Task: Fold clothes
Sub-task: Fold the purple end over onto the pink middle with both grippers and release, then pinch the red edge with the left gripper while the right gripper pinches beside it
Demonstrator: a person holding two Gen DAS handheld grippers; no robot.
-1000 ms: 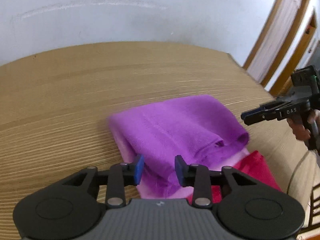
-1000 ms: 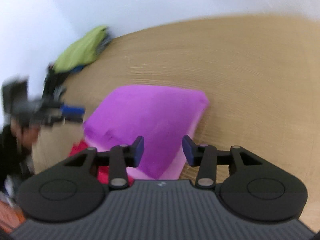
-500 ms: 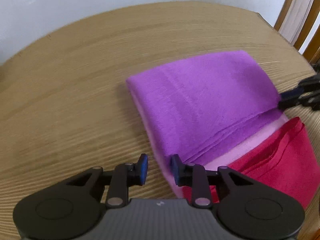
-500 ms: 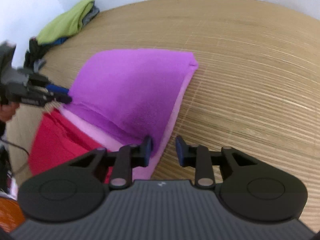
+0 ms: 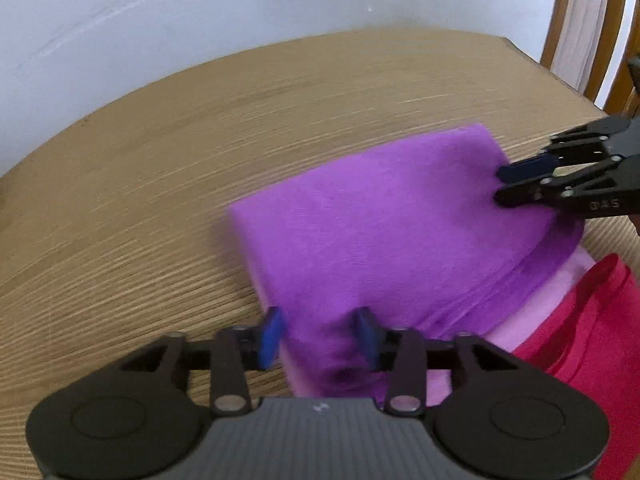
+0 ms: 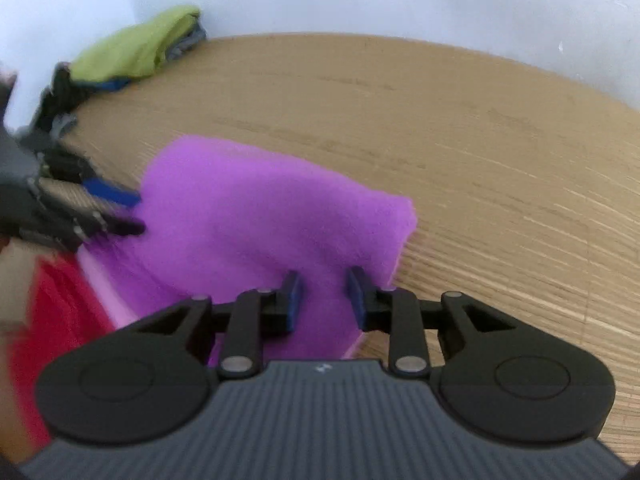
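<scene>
Both my grippers have dropped onto the purple cloth (image 5: pixel 384 240) on the wooden table (image 5: pixel 160 200); the left gripper (image 5: pixel 318 340) is opening and the right gripper (image 6: pixel 323 300) closing, cloth between each pair of jaws, neither clamped. Red cloth (image 5: pixel 572 336) lies beside it; a green pile (image 6: pixel 136 48) sits well apart by the wall.

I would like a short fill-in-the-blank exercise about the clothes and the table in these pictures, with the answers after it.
1. The folded cloth between both grippers is ____ in colour.
2. Beside it lies a garment of ____ colour.
3. The stack of clothes by the wall has a ____ piece on top.
4. The table is made of ____.

Missing words: purple; red; green; wood
</scene>
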